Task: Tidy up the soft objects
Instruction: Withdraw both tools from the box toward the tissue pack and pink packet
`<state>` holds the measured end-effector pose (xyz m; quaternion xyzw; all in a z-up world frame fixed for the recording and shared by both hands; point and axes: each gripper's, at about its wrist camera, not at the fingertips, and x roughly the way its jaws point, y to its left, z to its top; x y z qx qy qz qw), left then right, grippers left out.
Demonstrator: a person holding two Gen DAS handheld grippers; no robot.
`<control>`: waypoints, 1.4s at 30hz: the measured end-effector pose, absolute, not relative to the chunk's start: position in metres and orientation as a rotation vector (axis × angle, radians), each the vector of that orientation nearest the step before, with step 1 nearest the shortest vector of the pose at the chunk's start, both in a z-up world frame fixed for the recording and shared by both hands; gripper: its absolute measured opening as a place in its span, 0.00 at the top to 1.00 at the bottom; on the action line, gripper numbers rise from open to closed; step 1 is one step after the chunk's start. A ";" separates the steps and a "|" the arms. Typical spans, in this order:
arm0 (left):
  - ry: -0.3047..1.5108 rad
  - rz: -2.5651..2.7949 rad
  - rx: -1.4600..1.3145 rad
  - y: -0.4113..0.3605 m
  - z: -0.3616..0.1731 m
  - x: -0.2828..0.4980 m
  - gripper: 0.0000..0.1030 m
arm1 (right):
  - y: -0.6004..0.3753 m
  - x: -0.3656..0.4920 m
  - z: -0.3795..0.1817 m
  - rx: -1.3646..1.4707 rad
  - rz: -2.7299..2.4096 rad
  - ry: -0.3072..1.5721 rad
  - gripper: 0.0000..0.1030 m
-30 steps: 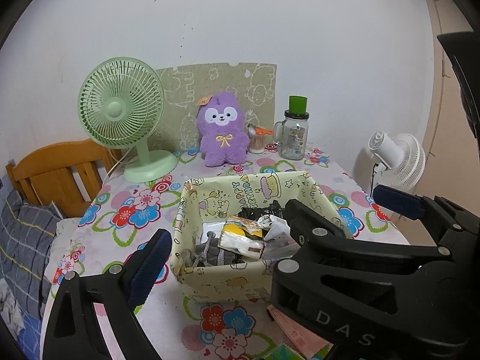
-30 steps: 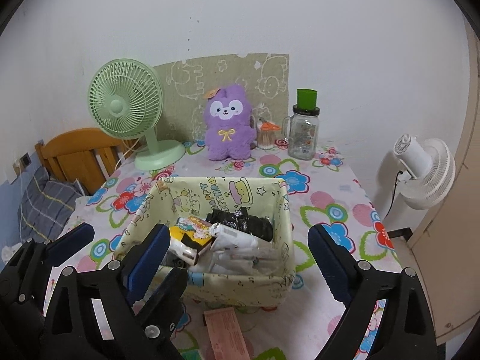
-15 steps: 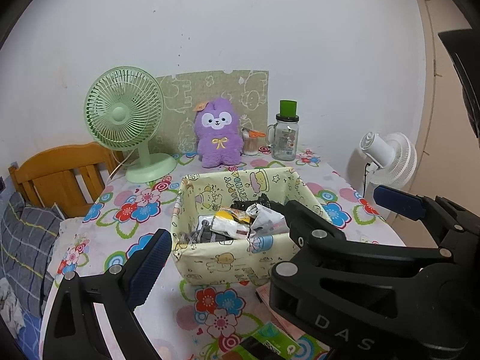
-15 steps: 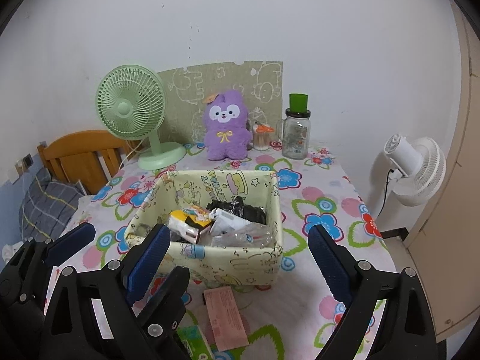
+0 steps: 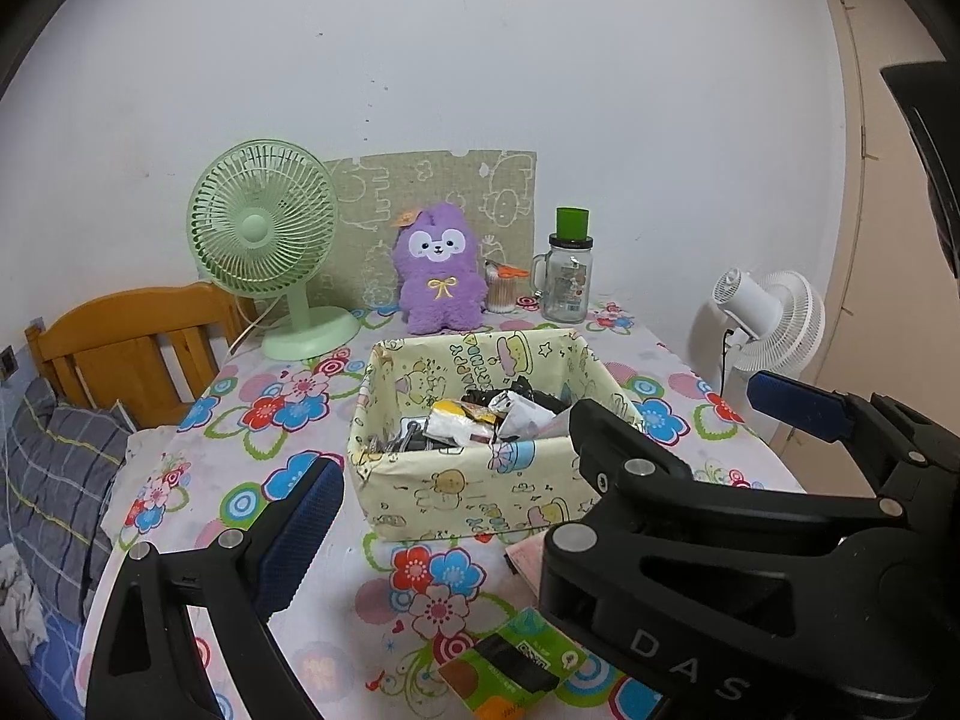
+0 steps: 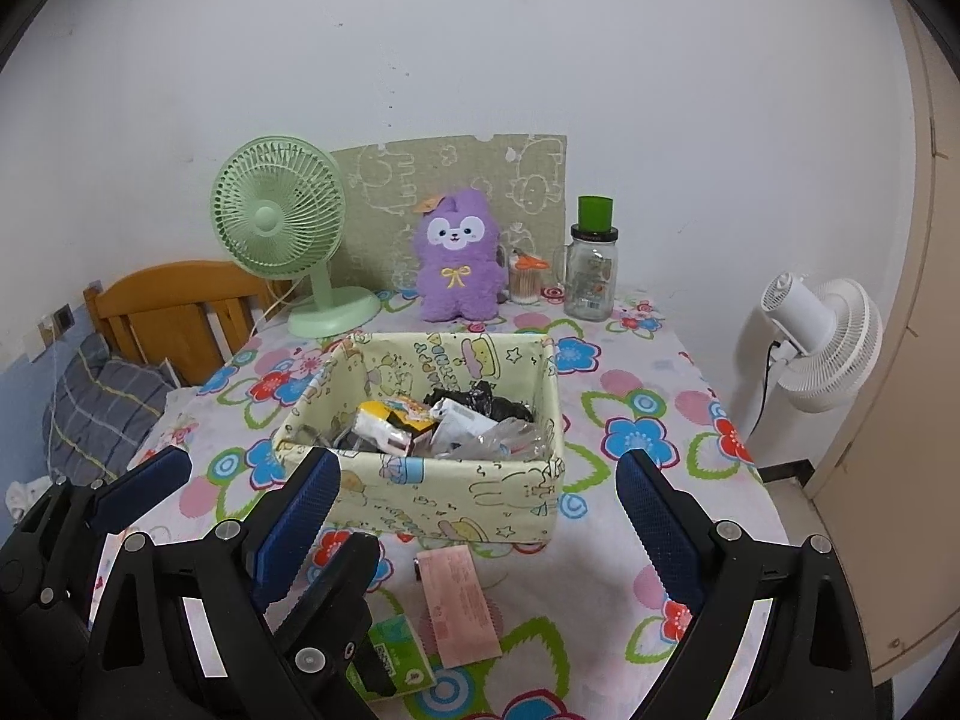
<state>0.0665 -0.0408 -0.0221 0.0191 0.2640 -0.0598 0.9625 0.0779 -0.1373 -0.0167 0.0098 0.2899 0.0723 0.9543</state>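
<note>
A pale yellow fabric basket (image 5: 480,480) (image 6: 456,498) sits mid-table on the flowered cloth, filled with several small packets. A purple plush toy (image 5: 441,270) (image 6: 459,258) stands upright at the back against the wall. A pink packet (image 6: 459,606) and a green packet (image 5: 516,666) (image 6: 399,657) lie on the cloth in front of the basket. My left gripper (image 5: 540,456) is open and empty, near the basket's front. My right gripper (image 6: 474,516) is open and empty, just before the basket. In the right wrist view the left gripper's fingers (image 6: 144,480) show at lower left.
A green desk fan (image 5: 270,252) (image 6: 282,222) stands back left. A glass jar with green lid (image 5: 567,276) (image 6: 591,270) and a cotton-swab cup (image 5: 501,291) stand back right. A white fan (image 6: 822,342) stands beyond the table's right edge, a wooden bed frame (image 5: 132,342) to the left.
Both grippers have pulled back from the basket toward the table's front edge. The basket looks farther away and the pink and green packets have come into view.
</note>
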 end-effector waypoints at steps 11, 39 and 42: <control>0.549 -0.121 0.039 -0.041 -0.033 0.052 0.06 | -0.137 0.060 -0.028 0.023 0.156 0.600 0.08; 0.600 -0.162 0.054 -0.033 -0.070 0.034 0.06 | -0.125 0.037 -0.066 0.005 0.160 0.636 0.08; 0.613 -0.161 0.056 -0.032 -0.075 0.036 0.06 | -0.123 0.038 -0.070 0.003 0.169 0.646 0.08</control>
